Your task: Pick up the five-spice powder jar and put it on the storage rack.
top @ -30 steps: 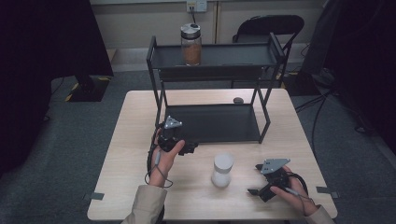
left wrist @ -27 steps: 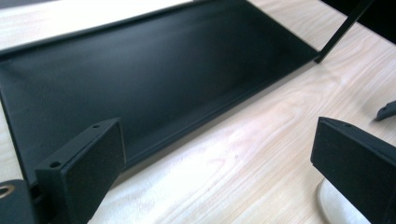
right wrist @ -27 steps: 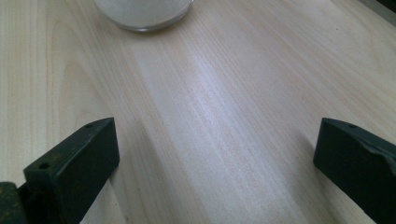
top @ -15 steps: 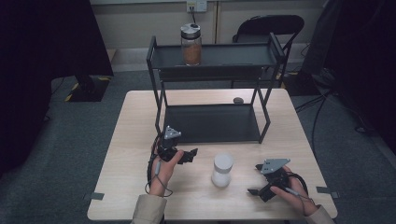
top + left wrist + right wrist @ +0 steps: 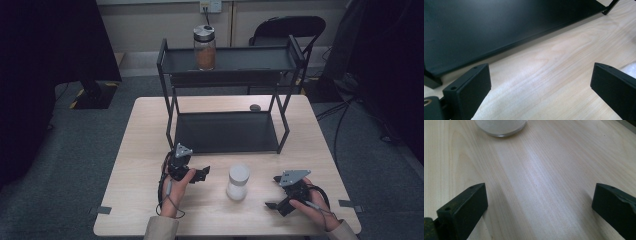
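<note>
Upright white jar (image 5: pixel 238 181) on table (image 5: pixel 140 150), long axis vertical, left gripper (image 5: pixel 204 173) and right gripper (image 5: pixel 274 192) fingers spread.

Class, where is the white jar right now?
In the high view, the white jar stands on the table between both grippers, before the rack.

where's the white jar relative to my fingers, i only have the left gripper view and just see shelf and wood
Observer: In the high view the white jar stands on the table between the two grippers, to the right of the left gripper, apart from it.
Operator: is the right one on it
Observer: No. The right gripper is open and clear of the jar; its own view has the jar's base at the top edge, ahead of the fingers.
Operator: anything on the rack
Observer: A brown-filled jar stands on the rack's top shelf; the lower shelf is bare.
</note>
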